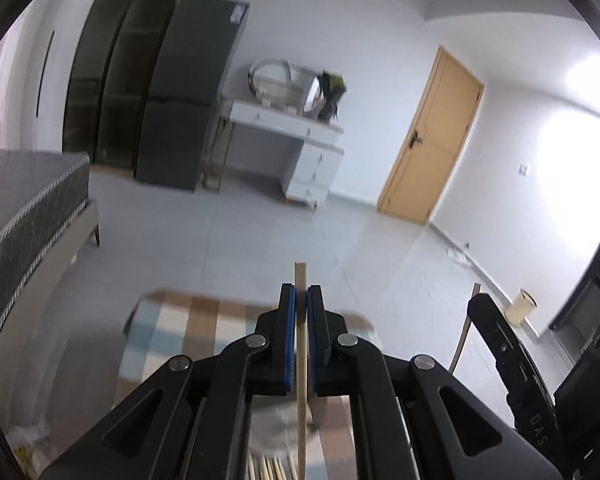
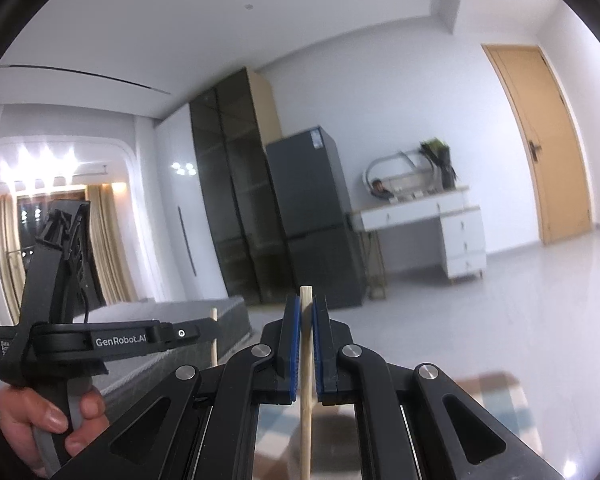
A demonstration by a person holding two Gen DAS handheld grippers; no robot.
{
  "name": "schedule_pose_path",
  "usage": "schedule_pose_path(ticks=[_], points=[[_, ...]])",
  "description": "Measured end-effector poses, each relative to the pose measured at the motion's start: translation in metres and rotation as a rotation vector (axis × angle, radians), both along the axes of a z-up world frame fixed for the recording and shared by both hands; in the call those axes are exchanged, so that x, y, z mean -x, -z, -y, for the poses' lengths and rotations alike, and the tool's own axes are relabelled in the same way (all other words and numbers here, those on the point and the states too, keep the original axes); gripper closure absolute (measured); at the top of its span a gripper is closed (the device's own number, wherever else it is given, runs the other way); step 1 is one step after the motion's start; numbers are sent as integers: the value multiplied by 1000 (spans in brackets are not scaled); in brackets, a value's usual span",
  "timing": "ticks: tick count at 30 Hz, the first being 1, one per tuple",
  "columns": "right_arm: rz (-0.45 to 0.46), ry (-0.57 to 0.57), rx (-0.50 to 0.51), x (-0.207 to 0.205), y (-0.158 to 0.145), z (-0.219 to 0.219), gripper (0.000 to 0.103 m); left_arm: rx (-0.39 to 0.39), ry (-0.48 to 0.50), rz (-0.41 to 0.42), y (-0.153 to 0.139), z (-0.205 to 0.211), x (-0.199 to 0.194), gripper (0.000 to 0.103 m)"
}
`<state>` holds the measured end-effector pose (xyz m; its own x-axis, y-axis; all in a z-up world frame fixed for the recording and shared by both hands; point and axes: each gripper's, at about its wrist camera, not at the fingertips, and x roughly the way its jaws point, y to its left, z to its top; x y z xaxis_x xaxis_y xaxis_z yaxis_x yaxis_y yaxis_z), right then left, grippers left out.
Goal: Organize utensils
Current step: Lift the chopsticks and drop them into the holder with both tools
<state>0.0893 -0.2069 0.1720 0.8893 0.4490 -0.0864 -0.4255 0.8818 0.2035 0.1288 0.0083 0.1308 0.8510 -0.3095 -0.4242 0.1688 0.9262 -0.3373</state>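
My left gripper (image 1: 301,292) is shut on a pale wooden chopstick (image 1: 301,360) that stands upright between its blue pads, raised above the table. Below it lie several more chopsticks (image 1: 270,468) and a blurred pale round container (image 1: 276,424). My right gripper (image 2: 306,304) is shut on a second wooden chopstick (image 2: 306,400), also upright and lifted. The right gripper shows at the right edge of the left wrist view (image 1: 500,344) with its chopstick (image 1: 466,332). The left gripper device (image 2: 80,336), held by a hand (image 2: 40,424), shows in the right wrist view with its chopstick (image 2: 214,336).
A checkered tablecloth (image 1: 172,320) covers the table below both grippers. Beyond are a bed (image 1: 28,200), a dark fridge (image 1: 180,92), a white desk (image 1: 292,128), a wooden door (image 1: 432,136) and open tiled floor.
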Motion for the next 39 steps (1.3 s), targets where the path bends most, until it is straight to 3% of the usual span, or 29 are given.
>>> schedule_pose_path(ticks=[6, 16, 23, 31, 39], points=[[33, -2, -10, -54, 7, -21, 98, 3, -22, 67, 10, -4, -38, 102], [12, 85, -64, -118, 45, -30, 98, 21, -47, 79, 41, -12, -74, 102], [5, 137, -110, -122, 66, -31, 98, 25, -32, 92, 47, -6, -68, 102], [53, 160, -13, -98, 78, -44, 98, 14, -4, 81, 48, -1, -60, 102], [31, 126, 33, -85, 83, -43, 98, -29, -1, 86, 45, 5, -48, 102]])
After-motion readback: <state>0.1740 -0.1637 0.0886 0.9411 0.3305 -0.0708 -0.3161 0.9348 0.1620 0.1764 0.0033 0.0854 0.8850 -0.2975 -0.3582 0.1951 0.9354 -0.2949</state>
